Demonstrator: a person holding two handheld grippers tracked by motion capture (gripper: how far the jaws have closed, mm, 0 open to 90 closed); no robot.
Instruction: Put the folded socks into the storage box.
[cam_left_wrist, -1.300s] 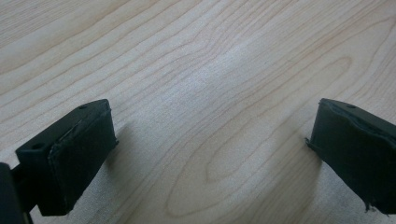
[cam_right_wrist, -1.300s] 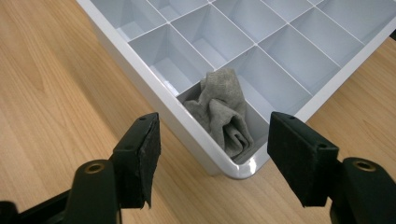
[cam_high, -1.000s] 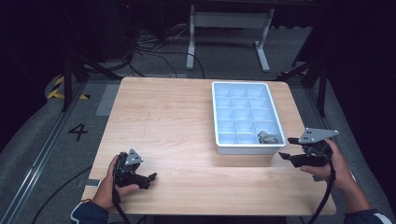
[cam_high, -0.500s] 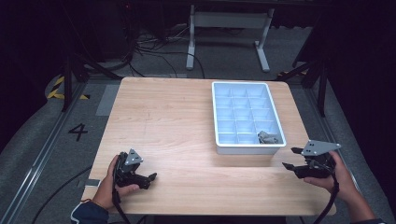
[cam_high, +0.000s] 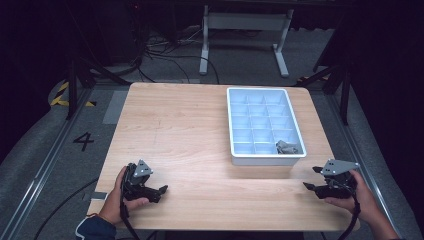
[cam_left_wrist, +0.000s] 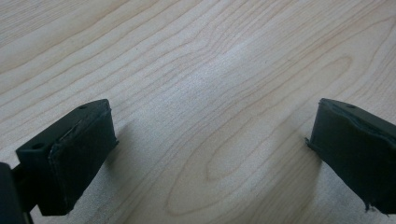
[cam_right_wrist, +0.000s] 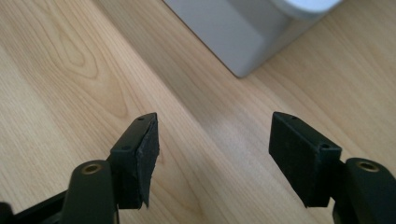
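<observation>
Wooden table (cam_high: 200, 130) occupies the centre of the high view. A pale blue compartment tray (cam_high: 234, 125) sits in the right half of the tabletop, long side running toward the top of the frame. One small grey object (cam_high: 286, 147) lies in the tray's lower-right compartment; its nature cannot be determined.

Left gripper (cam_high: 161, 190) is at the lower left of the high view, held in the person's left hand (cam_high: 116, 197), low over the table's near edge. Its own view shows both jaws spread wide over bare wood, nothing between them.

Right gripper (cam_high: 313, 178) is at the lower right, held in the right hand (cam_high: 356, 197), near the tray's lower-right corner but apart from it. In the right gripper view the jaws stand apart and empty, the tray corner (cam_right_wrist: 243, 32) at upper centre.
</observation>
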